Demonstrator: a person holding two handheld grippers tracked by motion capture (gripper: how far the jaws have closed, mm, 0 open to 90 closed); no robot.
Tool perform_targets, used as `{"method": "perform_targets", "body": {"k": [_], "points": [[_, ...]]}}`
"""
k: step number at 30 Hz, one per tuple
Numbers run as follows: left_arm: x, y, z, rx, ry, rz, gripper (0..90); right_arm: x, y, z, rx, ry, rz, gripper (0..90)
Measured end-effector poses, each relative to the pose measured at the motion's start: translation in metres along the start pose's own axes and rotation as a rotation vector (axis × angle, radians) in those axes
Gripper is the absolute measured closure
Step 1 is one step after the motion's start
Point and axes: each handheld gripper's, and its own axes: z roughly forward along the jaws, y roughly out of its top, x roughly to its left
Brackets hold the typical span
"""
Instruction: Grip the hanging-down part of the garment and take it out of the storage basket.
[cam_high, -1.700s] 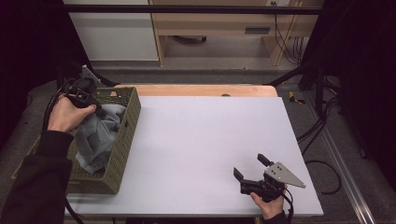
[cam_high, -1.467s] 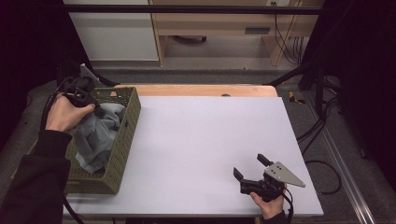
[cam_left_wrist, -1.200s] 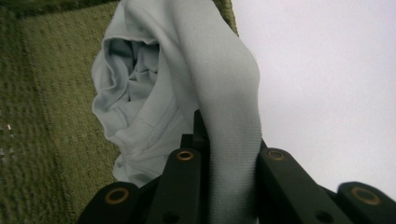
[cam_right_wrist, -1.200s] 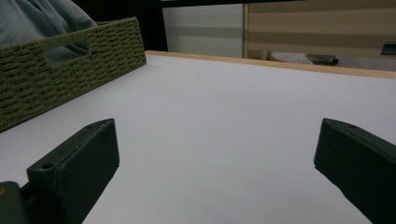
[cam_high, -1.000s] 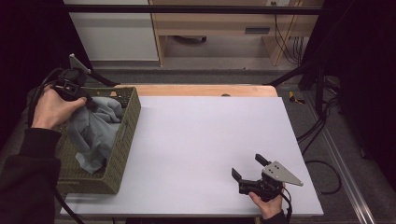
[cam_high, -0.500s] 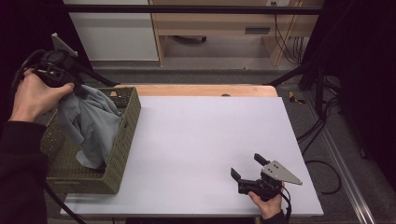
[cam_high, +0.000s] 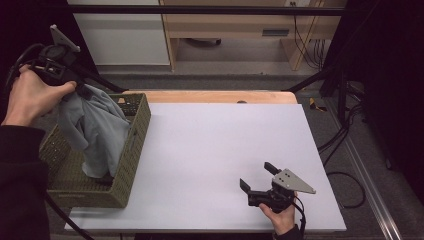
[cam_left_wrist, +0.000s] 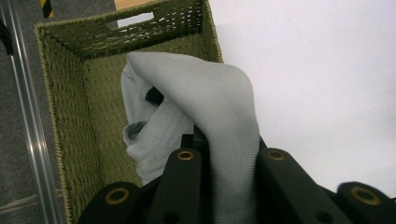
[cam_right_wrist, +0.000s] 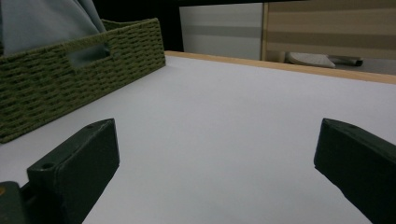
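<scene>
A pale grey cloth (cam_high: 95, 130) hangs from my left gripper (cam_high: 82, 90), which is shut on its top and held high over the far end of a green woven basket (cam_high: 135, 145). The cloth's lower end still reaches down inside the basket. In the left gripper view the cloth (cam_left_wrist: 219, 107) drapes between and over the black jaws, with the basket (cam_left_wrist: 70, 107) below. My right gripper (cam_high: 259, 177) rests low near the table's front right, open, nothing between its jaws. The right gripper view looks across the white table (cam_right_wrist: 224, 121) to the basket (cam_right_wrist: 56, 79) and the cloth (cam_right_wrist: 42, 23).
The white table top (cam_high: 225, 145) has a wooden strip (cam_high: 215, 96) along its far edge. Beyond it are a white cabinet (cam_high: 125, 35) and a wooden shelf unit (cam_high: 235, 25). Cables (cam_high: 345, 145) and a metal rail (cam_high: 370, 170) lie on the floor at the right.
My left gripper has risen up and back from inside the basket, pulling the grey cloth up with it. The right gripper has stayed put.
</scene>
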Motion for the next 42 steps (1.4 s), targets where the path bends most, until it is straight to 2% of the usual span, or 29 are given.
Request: {"method": "perform_targets", "body": {"k": [1,6,7,8,9,13,14,17,21,25,31,32,35,39,42], "points": [[0.000,0.001,0.000,0.001,0.000,0.002,82.3,0.006,0.005,0.006,-0.007,0.025,0.001,0.3],[-0.001,0.003,-0.001,-0.002,0.001,0.000,82.3,0.017,0.015,0.017,-0.017,0.070,-0.021,0.3],[-0.001,0.003,-0.002,0.001,0.002,0.002,82.3,0.024,0.021,0.024,-0.026,0.097,-0.018,0.3],[-0.001,0.003,-0.002,0.001,0.002,0.002,82.3,0.024,0.021,0.024,-0.026,0.097,-0.018,0.3],[-0.001,0.004,-0.003,-0.003,0.002,0.000,82.3,0.030,0.027,0.031,-0.036,0.119,-0.025,0.5],[-0.001,0.003,-0.004,-0.006,0.000,-0.001,82.3,0.040,0.036,0.042,-0.043,0.148,-0.020,0.5],[0.000,0.002,-0.005,-0.006,-0.001,0.000,82.3,0.050,0.042,0.051,-0.044,0.170,-0.022,0.5],[0.001,0.002,-0.006,-0.006,-0.002,-0.001,82.3,0.057,0.046,0.059,-0.048,0.188,-0.025,0.6],[0.003,0.001,-0.006,-0.008,-0.005,-0.002,82.3,0.078,0.057,0.084,-0.037,0.236,-0.029,0.8],[0.003,0.001,-0.006,-0.007,-0.006,-0.001,82.3,0.087,0.062,0.096,-0.036,0.258,-0.034,1.1],[0.002,0.002,-0.006,-0.008,-0.011,0.002,82.3,0.109,0.076,0.125,-0.028,0.317,-0.034,2.3],[0.002,0.002,-0.006,-0.009,-0.012,0.005,82.3,0.109,0.076,0.125,-0.028,0.317,-0.034,2.3],[0.002,0.002,-0.006,-0.008,-0.015,0.010,82.3,0.125,0.085,0.141,-0.038,0.354,-0.043,2.5],[0.002,0.002,-0.007,-0.009,-0.014,0.008,82.3,0.134,0.090,0.151,-0.029,0.359,-0.052,2.6],[0.003,0.001,-0.007,-0.006,-0.011,0.004,82.3,0.146,0.093,0.164,-0.024,0.375,-0.058,3.0]]}}
